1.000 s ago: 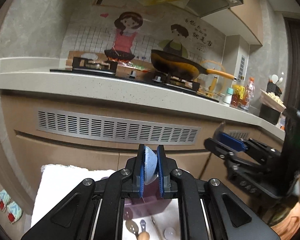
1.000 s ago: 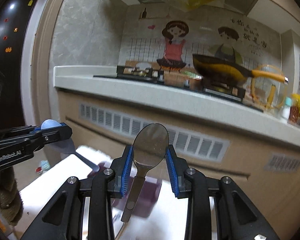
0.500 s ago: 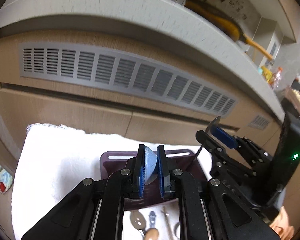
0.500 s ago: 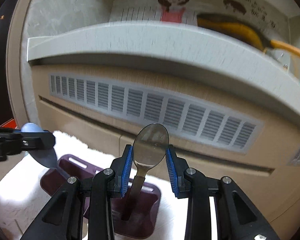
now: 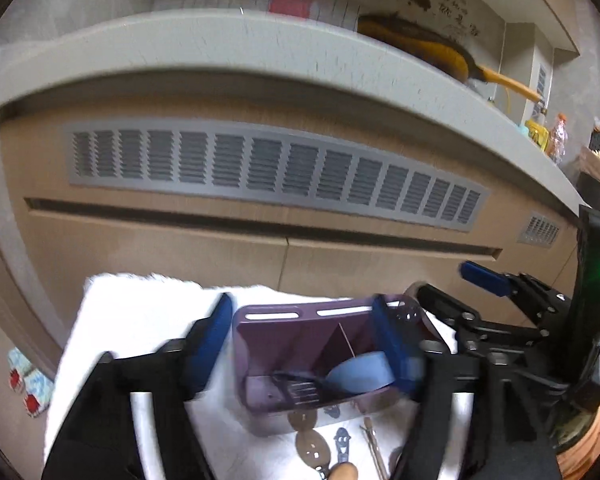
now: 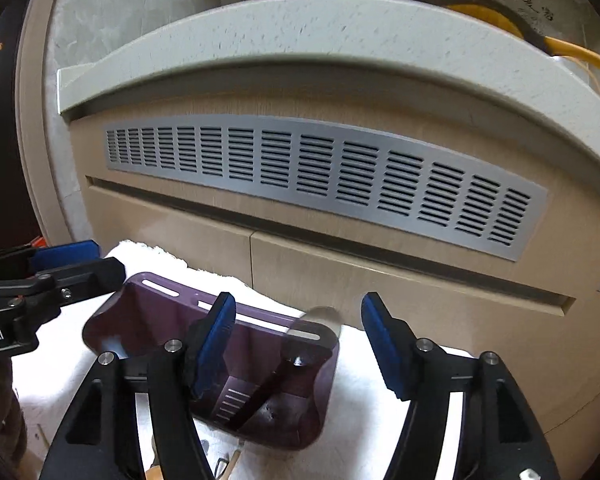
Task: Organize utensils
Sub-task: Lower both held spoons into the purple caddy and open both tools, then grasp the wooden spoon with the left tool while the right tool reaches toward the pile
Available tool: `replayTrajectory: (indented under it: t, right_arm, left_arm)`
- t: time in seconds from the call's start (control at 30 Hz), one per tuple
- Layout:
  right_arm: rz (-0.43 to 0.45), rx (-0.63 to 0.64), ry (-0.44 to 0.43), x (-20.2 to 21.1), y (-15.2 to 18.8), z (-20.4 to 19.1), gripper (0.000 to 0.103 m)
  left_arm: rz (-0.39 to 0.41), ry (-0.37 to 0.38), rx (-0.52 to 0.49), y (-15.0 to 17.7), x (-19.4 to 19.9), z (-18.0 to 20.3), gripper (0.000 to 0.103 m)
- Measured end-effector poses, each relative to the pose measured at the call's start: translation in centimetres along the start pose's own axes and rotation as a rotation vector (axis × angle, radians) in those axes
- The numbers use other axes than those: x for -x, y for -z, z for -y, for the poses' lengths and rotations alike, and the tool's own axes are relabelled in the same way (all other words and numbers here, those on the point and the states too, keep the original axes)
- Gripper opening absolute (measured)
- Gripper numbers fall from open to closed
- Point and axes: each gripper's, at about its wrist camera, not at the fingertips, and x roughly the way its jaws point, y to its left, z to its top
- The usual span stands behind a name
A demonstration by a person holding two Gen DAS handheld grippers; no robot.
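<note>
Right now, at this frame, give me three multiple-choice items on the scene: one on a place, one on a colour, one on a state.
1. Where is the metal spoon?
A. In the purple holder
B. Flat on the white towel
C. On the countertop

2. What colour is the spoon bowl seen in the holder from the left wrist view?
A. Red
B. Light blue
C. Green

3. How does the right hand-held gripper stand?
A. Clamped on the spoon
B. Shut on nothing
C. Jaws apart, touching nothing

Answers:
1 A, its handle runs down into the holder while its bowl sticks out above the rim.
2 B, it is pale blue against the purple wall.
3 C, the jaws are opening, the spoon stands free between them.
</note>
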Motion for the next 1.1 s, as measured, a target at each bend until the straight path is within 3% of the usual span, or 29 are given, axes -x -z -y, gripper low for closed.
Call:
replayTrajectory:
  t: [0.03, 0.07, 0.17, 0.33, 0.4, 0.47, 0.63, 0.73, 0.8, 1.0, 1.1]
  right_arm:
    - [0.01, -0.006, 0.006, 0.8, 0.1, 0.2, 0.071]
    - [0.02, -0.01, 0.013, 1.6, 0.1, 0.4, 0.078]
    - [0.055, -0.003, 0.054, 4.4, 1.2, 0.5, 0.101]
    - [0.032, 0.032, 0.077, 7.1, 4.9, -0.6, 0.102]
    - [0.002, 0.039, 0.074, 7.4, 6.2, -1.1, 0.102]
    - [-0.081, 0.036, 0.033, 7.4, 8.2, -1.5, 0.102]
    - [-0.233, -0.003, -0.065, 6.3, 12.4, -2.6, 0.102]
    - [-0.27, 0.018, -0.083, 5.7, 13.9, -3.6, 0.077]
    - [-0.307, 0.015, -0.117, 4.8, 14.0, -3.9, 0.051]
    - [-0.33, 0.02, -0.139, 2.5, 12.7, -4.5, 0.029]
    - [-0.349, 0.023, -0.14, 0.7, 12.0, -5.1, 0.027]
  left_arm:
    - [0.026, -0.018, -0.01, 0.2, 1.0, 0.0, 0.096]
    - [0.045, -0.035, -0.024, 0.3, 1.7, 0.0, 0.101]
    - [0.073, -0.09, -0.082, 1.6, 3.8, -0.1, 0.103]
    - [0.064, -0.103, -0.076, 5.2, 5.7, -0.8, 0.103]
    - [0.014, -0.074, -0.033, 7.0, 5.6, -1.4, 0.103]
    - [-0.042, -0.034, 0.003, 9.0, 5.5, -1.9, 0.103]
    - [-0.071, -0.045, -0.029, 12.3, 5.2, -1.3, 0.103]
    - [-0.106, -0.034, -0.078, 13.3, 5.0, -0.6, 0.103]
    - [-0.112, -0.047, -0.097, 13.6, 5.1, -0.4, 0.103]
    - [-0.152, -0.085, -0.146, 14.6, 4.8, 0.1, 0.103]
    - [-0.168, -0.071, -0.168, 15.0, 4.5, 0.4, 0.103]
